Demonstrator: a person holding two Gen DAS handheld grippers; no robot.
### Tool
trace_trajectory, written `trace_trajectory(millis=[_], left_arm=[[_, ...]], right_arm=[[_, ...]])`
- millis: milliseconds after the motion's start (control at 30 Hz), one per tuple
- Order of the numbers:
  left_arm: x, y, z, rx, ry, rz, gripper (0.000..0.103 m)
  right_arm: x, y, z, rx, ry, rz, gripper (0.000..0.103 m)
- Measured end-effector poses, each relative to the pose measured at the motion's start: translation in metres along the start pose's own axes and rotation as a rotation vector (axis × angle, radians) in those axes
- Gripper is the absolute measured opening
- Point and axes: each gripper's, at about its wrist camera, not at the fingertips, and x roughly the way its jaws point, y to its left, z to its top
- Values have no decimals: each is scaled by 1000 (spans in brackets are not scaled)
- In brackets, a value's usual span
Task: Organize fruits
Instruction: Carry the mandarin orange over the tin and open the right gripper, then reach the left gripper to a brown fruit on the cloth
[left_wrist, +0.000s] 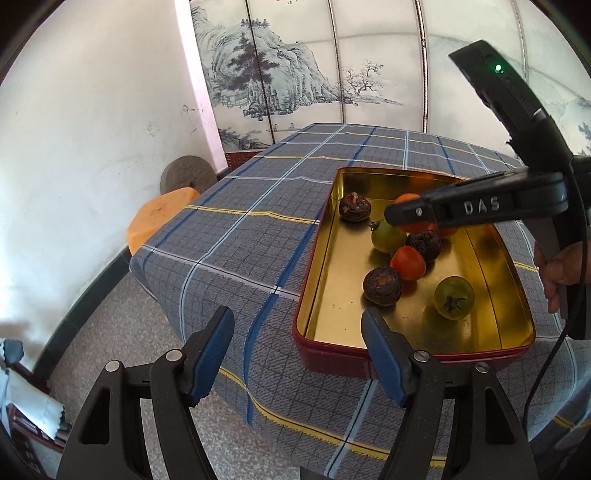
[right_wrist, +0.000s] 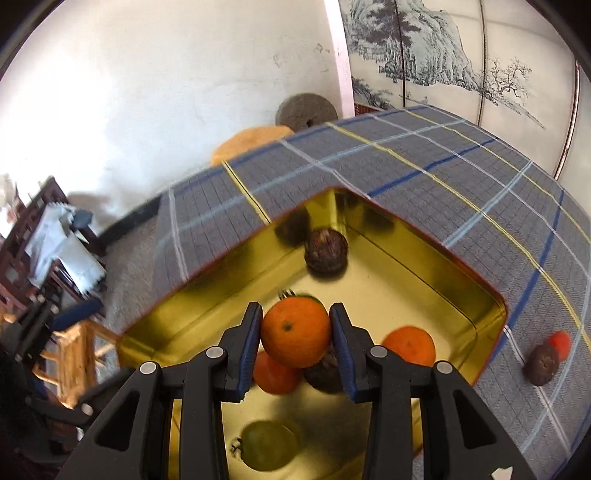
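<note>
A red tin with a gold inside (left_wrist: 322, 258) (right_wrist: 218, 284) stands on the checked tablecloth (left_wrist: 240, 229). In it lie dark brown fruits (left_wrist: 354, 207) (left_wrist: 382, 286) (right_wrist: 327, 254), green tomatoes (left_wrist: 386, 236) (left_wrist: 453, 297), a red tomato (left_wrist: 407, 263) and an orange (right_wrist: 410, 347). My right gripper (right_wrist: 295, 310) (left_wrist: 397, 218) is shut on another orange (right_wrist: 295, 334), held above the fruit in the middle of the tin. Short of the tin's near left corner, my left gripper (left_wrist: 297, 314) stands open with nothing between its fingers. A brown fruit (right_wrist: 542, 363) and a red one (right_wrist: 560, 345) lie on the cloth outside the tin.
A hand (left_wrist: 557, 266) holds the right gripper's handle, and a cable hangs from it. An orange stool (left_wrist: 162, 218) and a round grey stone (left_wrist: 186, 175) stand beyond the table's left edge. A painted screen (left_wrist: 295, 74) stands behind the table. Wooden furniture (right_wrist: 44, 258) is at the left.
</note>
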Motion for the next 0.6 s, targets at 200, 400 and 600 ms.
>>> trace_trajectory(millis=[200, 400, 600], left_arm=[[1, -3, 2, -5, 6, 3, 72], [-1, -9, 3, 6, 9, -1, 72], [-12, -15, 7, 29, -25, 8, 72]], right_arm=[[-17, -8, 1, 31, -78, 7, 38], [-48, -24, 2, 97, -186, 56, 46], [-75, -39, -21, 82, -211, -7, 70]])
